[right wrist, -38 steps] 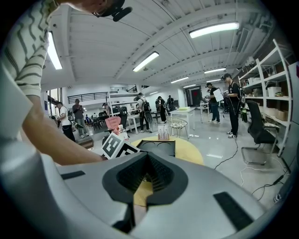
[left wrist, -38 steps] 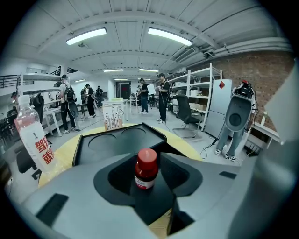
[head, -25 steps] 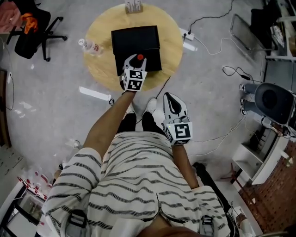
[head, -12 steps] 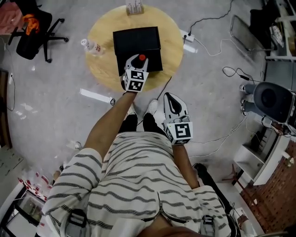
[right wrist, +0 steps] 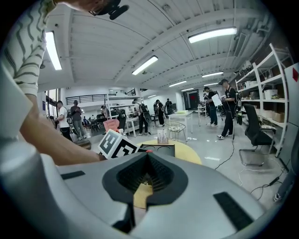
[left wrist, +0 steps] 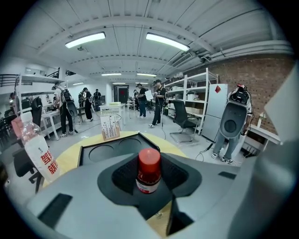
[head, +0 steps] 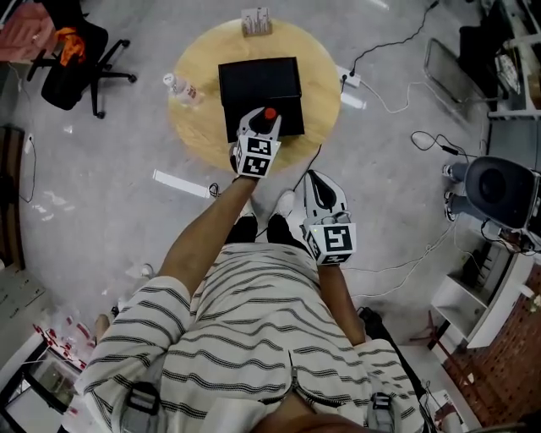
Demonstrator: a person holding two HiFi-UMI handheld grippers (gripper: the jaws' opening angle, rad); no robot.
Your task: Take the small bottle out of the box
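Observation:
A small bottle (left wrist: 148,170) with a red cap (head: 270,113) stands upright between the pads of my left gripper (head: 264,120), which is shut on it. The gripper hangs over the near edge of the black box (head: 259,84) on the round wooden table (head: 190,127). In the left gripper view, the box (left wrist: 107,151) lies behind the bottle with two round hollows showing, and the left gripper (left wrist: 149,176) hides the bottle's base. My right gripper (head: 321,188) hangs off the table beside my waist, over the floor. In its own view the right gripper (right wrist: 147,179) has its jaws together and nothing between them.
A clear water bottle (head: 182,88) with a red label lies on the table left of the box. A small card stand (head: 256,21) sits at the far edge. An office chair (head: 72,55), a power strip (head: 348,80), cables and a grey machine (head: 499,182) are on the floor.
My left gripper stays closed on the bottle and has drawn slightly toward me along the box's near edge. The head view has shifted a little. The right gripper has not moved.

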